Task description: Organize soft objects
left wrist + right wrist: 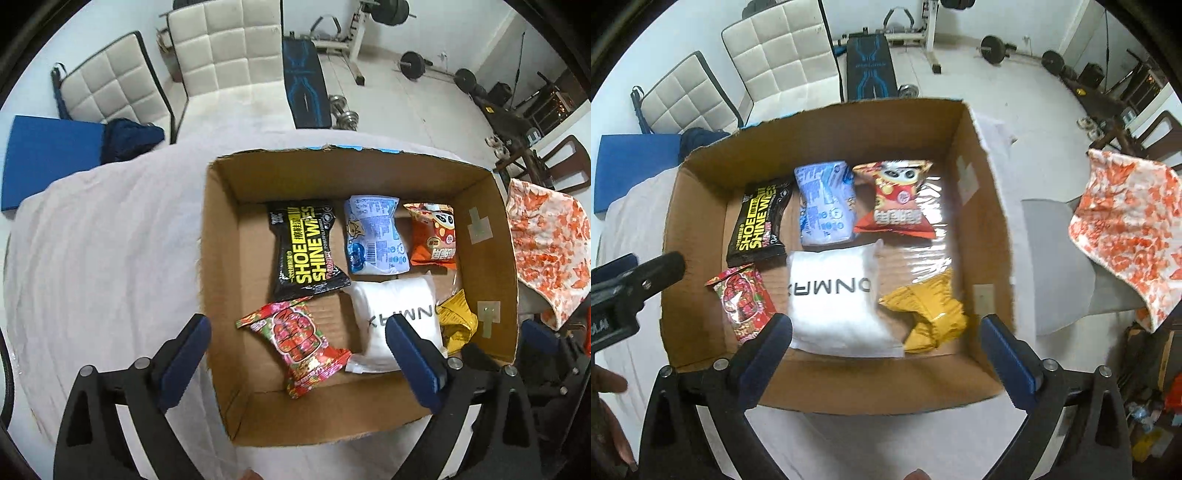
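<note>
The cardboard box (827,384) is open on top, so entry from above is free. Its walls block the sides. Packets crowd the floor; bare cardboard shows by the right wall (near the yellow packet (931,314)).

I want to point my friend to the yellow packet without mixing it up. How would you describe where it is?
Start at the open cardboard box on the white-covered table. Look in its near right corner, beside the white pillow-like pack with black letters. The yellow packet lies there, the only plain golden, crumpled one in the box.
</note>
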Motion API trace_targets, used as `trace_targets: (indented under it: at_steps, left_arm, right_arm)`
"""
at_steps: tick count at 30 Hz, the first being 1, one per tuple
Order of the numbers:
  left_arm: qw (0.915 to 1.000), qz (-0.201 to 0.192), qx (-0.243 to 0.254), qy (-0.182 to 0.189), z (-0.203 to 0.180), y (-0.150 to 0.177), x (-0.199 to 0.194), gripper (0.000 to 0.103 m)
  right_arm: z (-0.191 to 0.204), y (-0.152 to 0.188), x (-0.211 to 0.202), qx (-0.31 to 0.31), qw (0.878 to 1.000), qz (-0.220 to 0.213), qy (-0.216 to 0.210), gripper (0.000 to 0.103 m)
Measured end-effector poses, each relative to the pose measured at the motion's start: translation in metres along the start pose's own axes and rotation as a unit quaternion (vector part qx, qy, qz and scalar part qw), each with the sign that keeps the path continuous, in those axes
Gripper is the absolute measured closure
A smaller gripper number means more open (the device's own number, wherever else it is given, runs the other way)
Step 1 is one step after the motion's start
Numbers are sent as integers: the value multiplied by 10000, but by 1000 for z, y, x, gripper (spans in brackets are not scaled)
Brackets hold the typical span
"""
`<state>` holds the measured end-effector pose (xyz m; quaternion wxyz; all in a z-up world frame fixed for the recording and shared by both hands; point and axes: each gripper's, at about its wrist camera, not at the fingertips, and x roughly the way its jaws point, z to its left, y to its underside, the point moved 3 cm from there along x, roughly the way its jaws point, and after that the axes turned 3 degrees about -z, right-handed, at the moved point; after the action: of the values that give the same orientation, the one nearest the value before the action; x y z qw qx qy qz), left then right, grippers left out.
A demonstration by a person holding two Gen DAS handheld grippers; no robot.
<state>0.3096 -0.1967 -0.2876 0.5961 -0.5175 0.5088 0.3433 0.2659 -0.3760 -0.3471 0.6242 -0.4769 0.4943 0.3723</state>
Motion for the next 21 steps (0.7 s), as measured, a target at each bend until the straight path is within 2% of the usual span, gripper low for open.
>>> trace_targets:
  at_steps: [5,16,21]
  left_arm:
    - [9998,-170,-52,-5,-2,14,-11,3]
    - [9988,-489,7,-48,-2,39,-42,3]
    - [9968,-792,47,-91,-2,52,-79,3]
  right_arm:
    - [-10,4,-23,-80,9996,-221,159,0]
    - [-19,19,-58,46,9986,-513,103,0]
    - [-16,30,-77,82,9976,-676,137,0]
